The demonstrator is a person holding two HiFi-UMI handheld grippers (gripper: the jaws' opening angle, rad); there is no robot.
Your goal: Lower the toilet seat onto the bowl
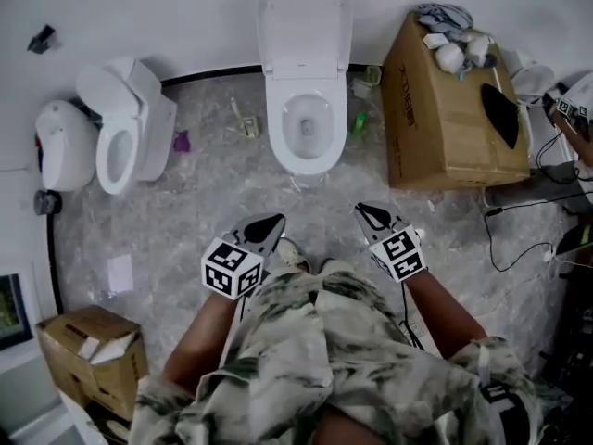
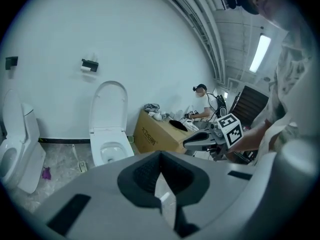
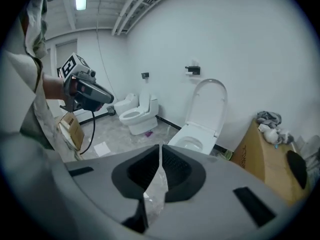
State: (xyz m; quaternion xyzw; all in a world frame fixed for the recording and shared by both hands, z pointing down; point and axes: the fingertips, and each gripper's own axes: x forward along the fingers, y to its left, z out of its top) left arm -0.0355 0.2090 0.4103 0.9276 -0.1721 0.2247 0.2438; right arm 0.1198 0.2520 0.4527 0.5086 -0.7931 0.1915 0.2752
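Observation:
A white toilet (image 1: 304, 130) stands against the far wall, straight ahead of me. Its lid (image 1: 304, 19) is raised upright against the wall, and I cannot tell the seat apart from it. The bowl is uncovered. Both grippers are held low in front of my body, well short of the toilet and touching nothing. My left gripper (image 1: 269, 222) has its jaw tips together with nothing between them. So does my right gripper (image 1: 369, 213). The toilet (image 2: 109, 149) lies left of centre in the left gripper view. In the right gripper view the toilet (image 3: 194, 138) is right of centre.
A second white toilet (image 1: 125, 123) stands at the left. A large cardboard box (image 1: 445, 109) with cloths on top sits right of the main toilet. Cables (image 1: 519, 239) trail across the floor at the right, and a smaller box (image 1: 88, 355) is near my left. A person (image 2: 200, 104) sits beyond the big box.

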